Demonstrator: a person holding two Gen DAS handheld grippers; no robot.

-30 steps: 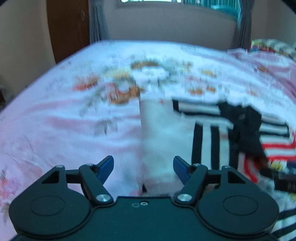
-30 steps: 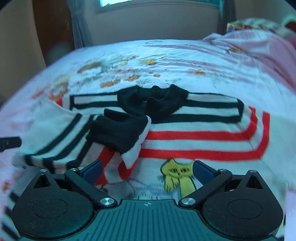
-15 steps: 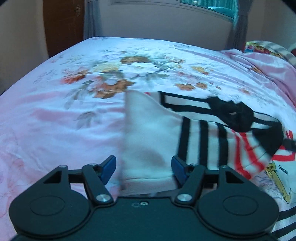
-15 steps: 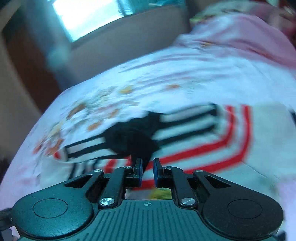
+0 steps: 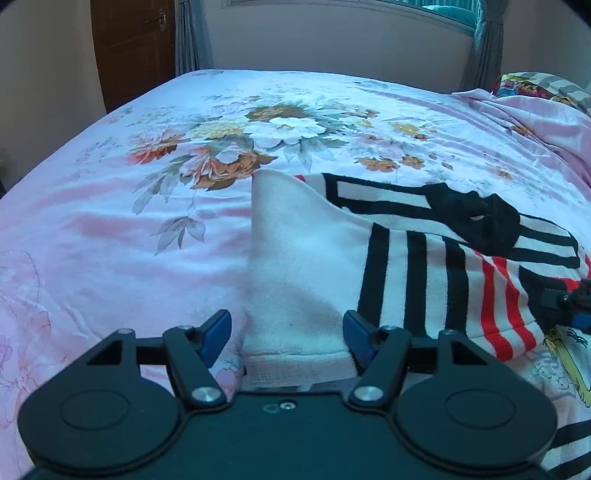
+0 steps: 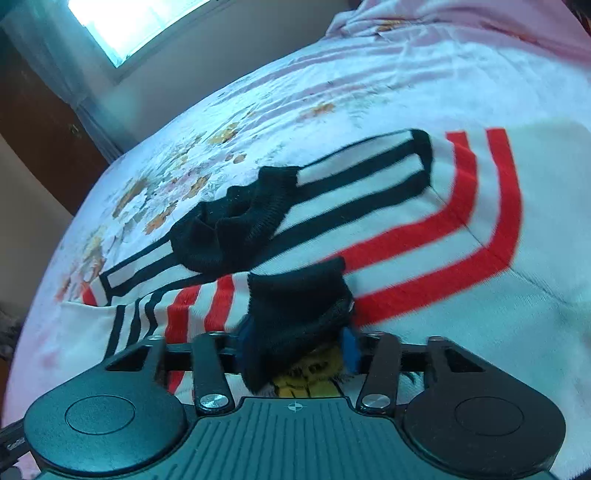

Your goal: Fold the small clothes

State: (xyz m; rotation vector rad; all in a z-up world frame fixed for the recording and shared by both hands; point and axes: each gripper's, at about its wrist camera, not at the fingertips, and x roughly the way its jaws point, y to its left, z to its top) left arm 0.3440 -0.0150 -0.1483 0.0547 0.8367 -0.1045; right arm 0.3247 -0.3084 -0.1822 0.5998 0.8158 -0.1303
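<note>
A bed fills most of both views, covered with a pale pink spread printed with a large cluster of white, orange and brown flowers. Beyond its far edge runs a plain light wall with a window set high in it; daylight comes in bright and bluish. Grey curtains hang at either side of the window. A dark brown wooden door stands in the left corner. At the far right, rumpled pink bedding lies heaped beside a colourful patterned cloth.
</note>
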